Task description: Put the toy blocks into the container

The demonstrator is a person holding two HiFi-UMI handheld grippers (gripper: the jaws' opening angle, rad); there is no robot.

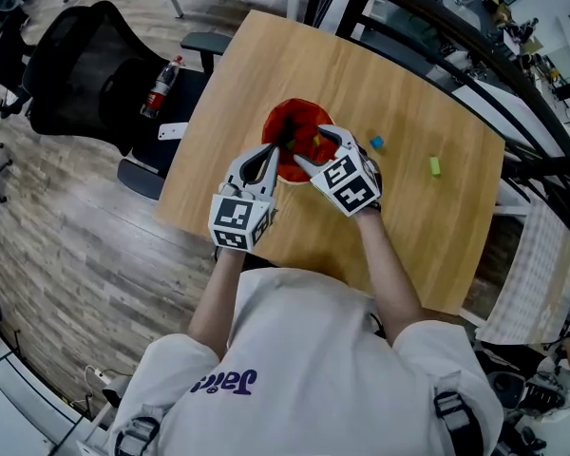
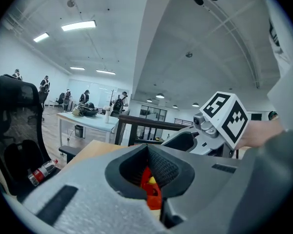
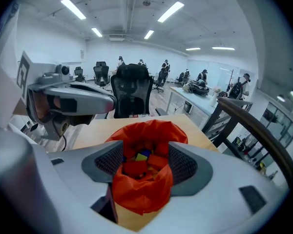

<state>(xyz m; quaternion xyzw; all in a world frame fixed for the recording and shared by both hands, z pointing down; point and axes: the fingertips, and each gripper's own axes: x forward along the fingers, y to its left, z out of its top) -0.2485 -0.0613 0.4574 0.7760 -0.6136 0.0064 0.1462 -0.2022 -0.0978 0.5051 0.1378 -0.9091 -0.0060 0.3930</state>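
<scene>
1. The left gripper (image 2: 147, 154) has its jaws drawn nearly together, pinching a fold of the red bag (image 3: 141, 191) at its rim. Only a sliver of red fabric and a speck of yellow show in the narrow gap.
2. The right gripper (image 3: 145, 152) has its jaws wider apart, one pad pressed against each side of the bag. The bag's mouth narrows between them, and loose fabric sags below the pads toward the bottom of that view.
3. The bag sits at the middle of the bench (image 1: 266, 65) in the head view. It holds toy blocks (image 3: 136, 168), mostly red ones on top, with a yellow and a blue one among them.
4. Two blocks lie on the bench outside the bag. A blue block (image 1: 376, 142) is just right of the right gripper, and a green block (image 1: 435, 166) is farther right.
5. In the head view both grippers cover the bag's lower rim. The blocks deeper in the bag are hidden.
6. At the upper left of the head view is a black chair (image 1: 85, 65) with a bottle (image 1: 160, 88) lying on it.
</scene>
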